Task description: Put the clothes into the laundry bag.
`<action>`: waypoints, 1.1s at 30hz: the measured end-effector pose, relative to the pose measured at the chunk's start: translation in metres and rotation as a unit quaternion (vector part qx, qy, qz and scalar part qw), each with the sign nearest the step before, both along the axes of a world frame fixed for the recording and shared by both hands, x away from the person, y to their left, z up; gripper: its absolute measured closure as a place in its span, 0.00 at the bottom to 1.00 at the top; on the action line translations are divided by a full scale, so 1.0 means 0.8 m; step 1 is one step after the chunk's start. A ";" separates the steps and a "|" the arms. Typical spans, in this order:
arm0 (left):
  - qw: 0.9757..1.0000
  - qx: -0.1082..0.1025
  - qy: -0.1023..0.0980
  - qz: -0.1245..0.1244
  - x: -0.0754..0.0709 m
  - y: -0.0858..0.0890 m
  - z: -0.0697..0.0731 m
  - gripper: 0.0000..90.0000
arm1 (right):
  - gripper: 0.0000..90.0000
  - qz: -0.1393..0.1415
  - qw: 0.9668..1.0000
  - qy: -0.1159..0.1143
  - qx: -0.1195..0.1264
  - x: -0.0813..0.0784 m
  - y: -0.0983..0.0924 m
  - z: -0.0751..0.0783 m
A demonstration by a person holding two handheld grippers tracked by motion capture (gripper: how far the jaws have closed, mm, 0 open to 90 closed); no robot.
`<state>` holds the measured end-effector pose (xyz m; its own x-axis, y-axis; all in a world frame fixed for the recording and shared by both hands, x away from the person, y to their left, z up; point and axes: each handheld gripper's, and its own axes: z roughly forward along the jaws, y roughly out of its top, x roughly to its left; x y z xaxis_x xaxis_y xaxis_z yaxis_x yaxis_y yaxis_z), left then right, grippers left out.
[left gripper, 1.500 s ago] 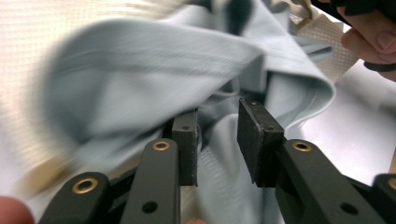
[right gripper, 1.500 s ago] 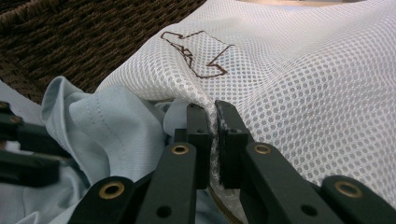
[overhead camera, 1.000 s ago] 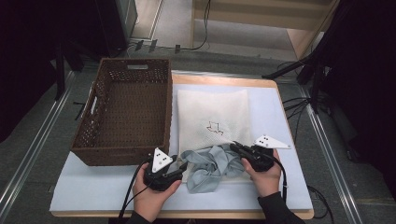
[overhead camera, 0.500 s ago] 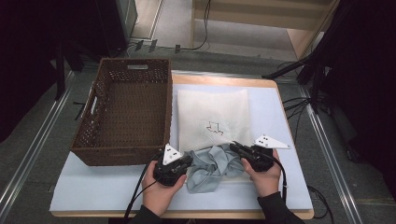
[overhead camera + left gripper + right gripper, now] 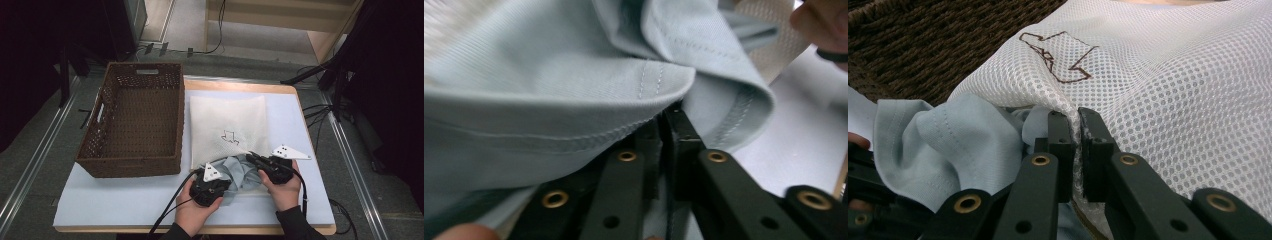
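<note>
Shifted rightward since the earlier frame: left claw (image 5: 220, 177), just re-closing, now pinching the crumpled pale grey-blue cloth garment (image 5: 241, 172) on the near surface (image 5: 125, 200). Right claw (image 5: 254, 159) clamped on the white mesh laundry bag's (image 5: 227, 120) near edge. Garment barely at the bag's mouth; stuffing mostly left. Brown wicker basket (image 5: 135, 120) alongside.

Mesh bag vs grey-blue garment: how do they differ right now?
The mesh bag is white, perforated, printed with a brown outline; the grey-blue garment is plain woven cloth with stitched hems. The bag lies mostly flat on the table; the garment is bunched at its near edge. The right tool pinches the bag, the left tool the garment. Both are soft fabric.
</note>
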<state>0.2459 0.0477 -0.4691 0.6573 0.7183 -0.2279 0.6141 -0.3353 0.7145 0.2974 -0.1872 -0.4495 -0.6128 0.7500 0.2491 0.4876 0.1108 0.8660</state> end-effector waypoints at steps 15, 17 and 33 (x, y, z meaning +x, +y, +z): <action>0.999 -0.020 -0.018 -0.019 -0.022 0.019 0.014 0.54 | 0.96 -0.001 1.000 0.000 0.000 0.001 -0.001 0.000; 0.999 -0.014 -0.003 -0.029 -0.020 0.006 0.009 0.46 | 0.96 -0.001 1.000 0.001 0.000 0.001 0.000 0.001; 0.998 0.062 -0.004 0.029 0.023 -0.051 0.013 0.93 | 0.97 0.004 1.000 0.002 0.000 -0.002 0.002 0.002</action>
<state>0.2642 0.0071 -0.4589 0.6147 0.7780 -0.1295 0.6294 -0.3849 0.6750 0.2961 -0.1854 -0.4482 -0.6174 0.7454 0.2514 0.4904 0.1149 0.8639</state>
